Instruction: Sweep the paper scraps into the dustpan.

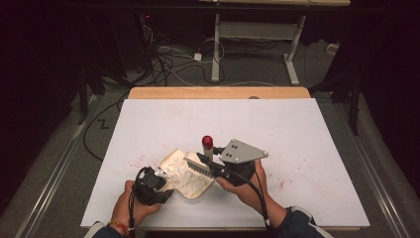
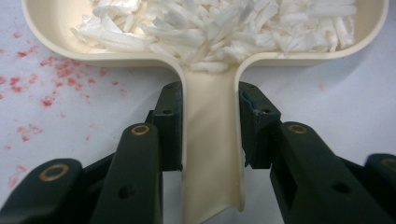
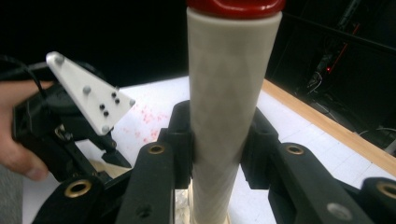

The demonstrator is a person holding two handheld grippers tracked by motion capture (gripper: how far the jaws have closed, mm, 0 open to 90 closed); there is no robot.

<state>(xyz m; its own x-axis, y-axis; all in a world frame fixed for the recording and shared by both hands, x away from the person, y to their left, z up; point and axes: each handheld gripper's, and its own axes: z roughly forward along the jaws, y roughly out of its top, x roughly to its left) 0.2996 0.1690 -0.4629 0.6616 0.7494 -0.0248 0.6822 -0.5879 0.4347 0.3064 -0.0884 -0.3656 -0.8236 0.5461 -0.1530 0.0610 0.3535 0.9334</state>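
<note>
A cream dustpan point(image 1: 172, 159) lies near the table's front edge, heaped with white paper shreds point(image 1: 190, 179). My left gripper point(image 1: 159, 182) is shut on the dustpan's handle point(image 2: 212, 154), one jaw against each side, and the shreds point(image 2: 210, 23) pile up just beyond it. My right gripper point(image 1: 214, 162) is shut on the upright cream handle point(image 3: 229, 93) of a brush, which ends in a red cap point(image 1: 207, 141). The brush's dark bristles point(image 1: 197, 162) rest at the pan's right edge. In the right gripper view the left gripper point(image 3: 74, 126) and its hand sit at the left.
A white sheet point(image 1: 277, 129) covers the table and carries scattered red specks point(image 2: 51, 79), thickest left of the pan. The wooden table edge point(image 1: 218, 92) runs along the far side. Beyond it, cables and desk legs point(image 1: 216, 49) stand on the floor.
</note>
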